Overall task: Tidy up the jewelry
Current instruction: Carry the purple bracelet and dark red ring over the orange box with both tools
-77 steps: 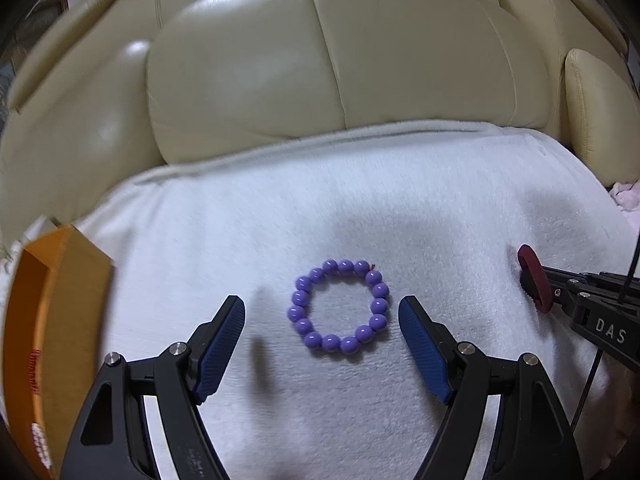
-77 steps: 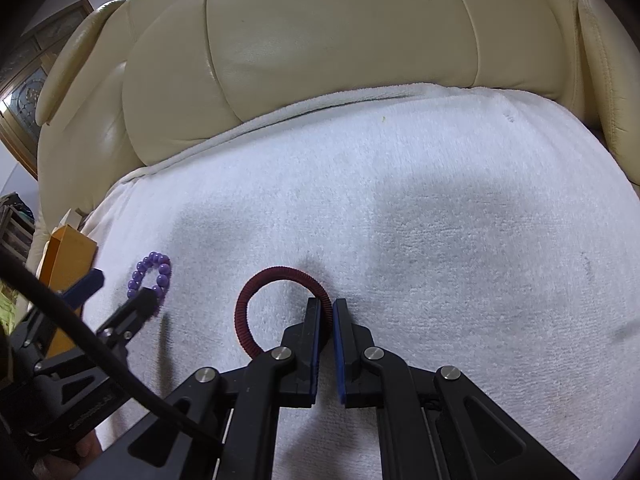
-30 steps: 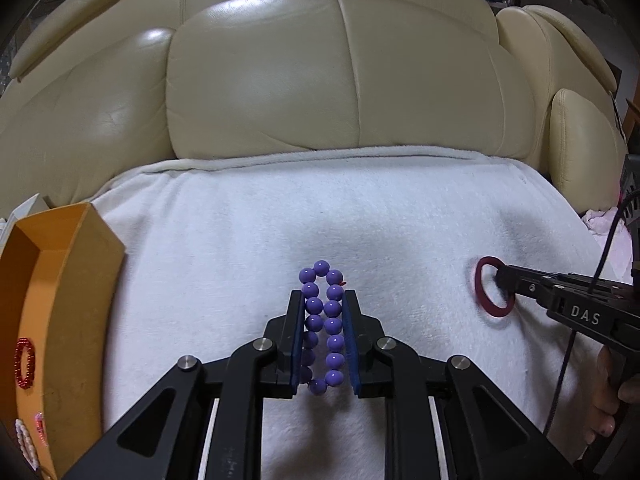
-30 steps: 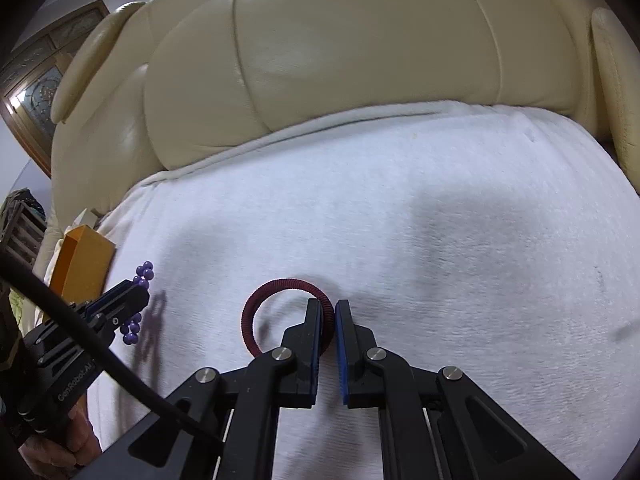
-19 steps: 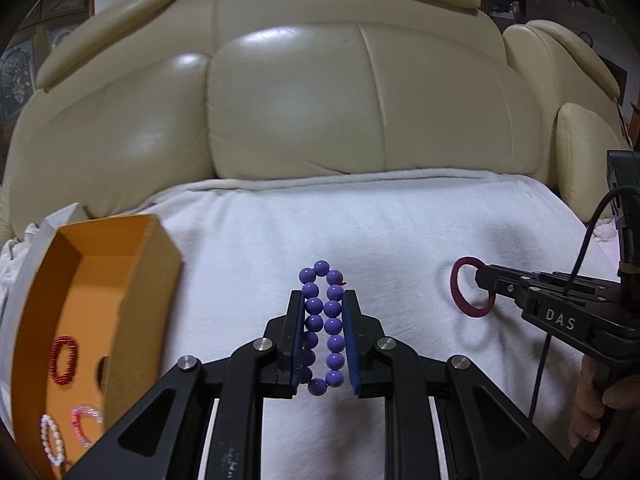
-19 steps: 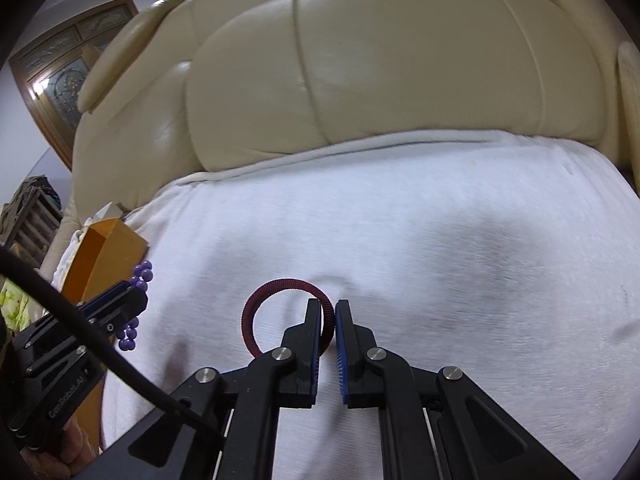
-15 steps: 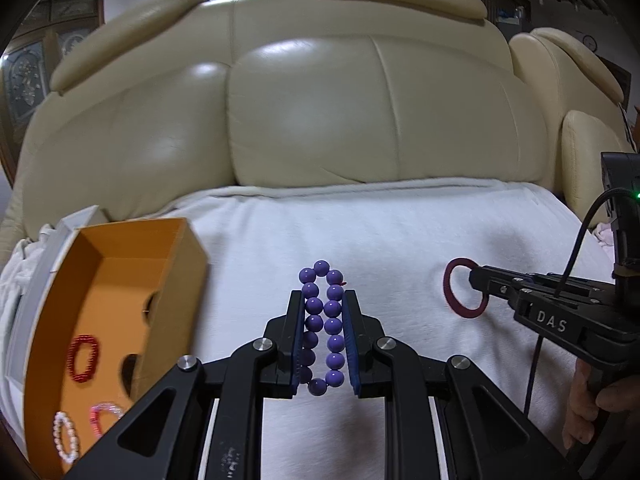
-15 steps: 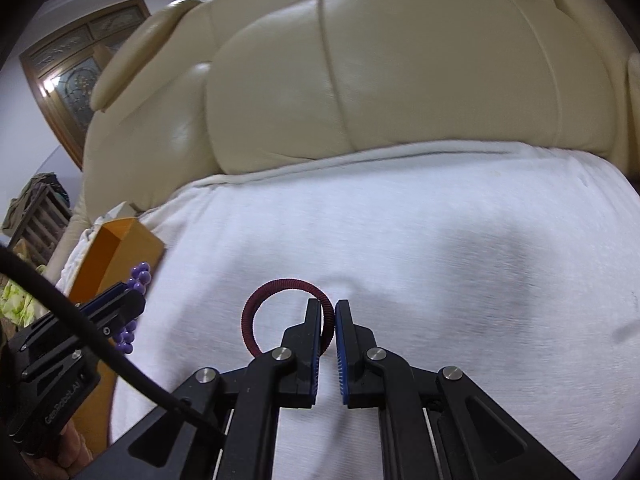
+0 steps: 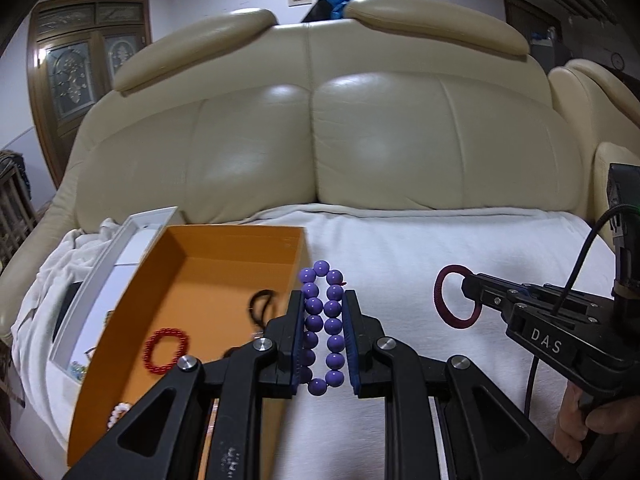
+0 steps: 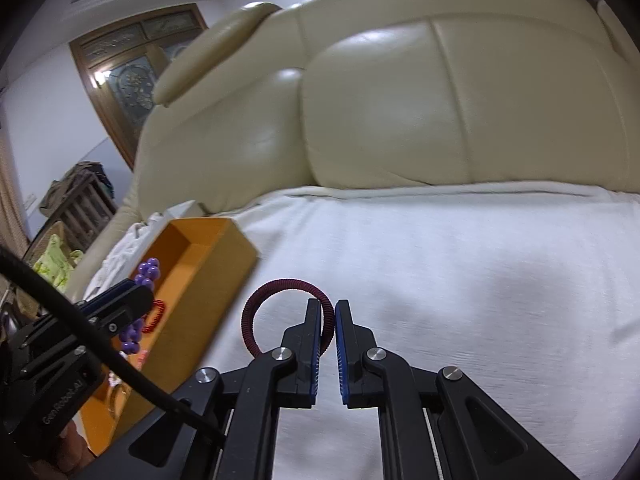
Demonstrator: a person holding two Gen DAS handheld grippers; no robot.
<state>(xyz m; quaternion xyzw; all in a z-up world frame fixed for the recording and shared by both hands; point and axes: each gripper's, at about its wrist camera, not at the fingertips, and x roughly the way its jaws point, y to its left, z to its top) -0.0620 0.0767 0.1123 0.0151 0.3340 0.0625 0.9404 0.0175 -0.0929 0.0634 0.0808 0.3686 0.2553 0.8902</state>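
— Bracelets both lifted: your left gripper (image 9: 322,338) pinches the purple bead bracelet (image 9: 322,330) beside the orange box (image 9: 224,248); the right gripper (image 10: 328,330) clamps the dark red ring (image 10: 286,312).

— Handling?

— Beads probably slippery, the strand floppy; grip across both strands. The ring looks light and springy.

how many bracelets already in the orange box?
3 visible: red bracelet mid-floor, black loop toward the far end, white beads at the near end of the box. The gripper may hide more.

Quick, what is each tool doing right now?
Left tool: closed on the purple bracelet.
Right tool: closed on the dark red ring.
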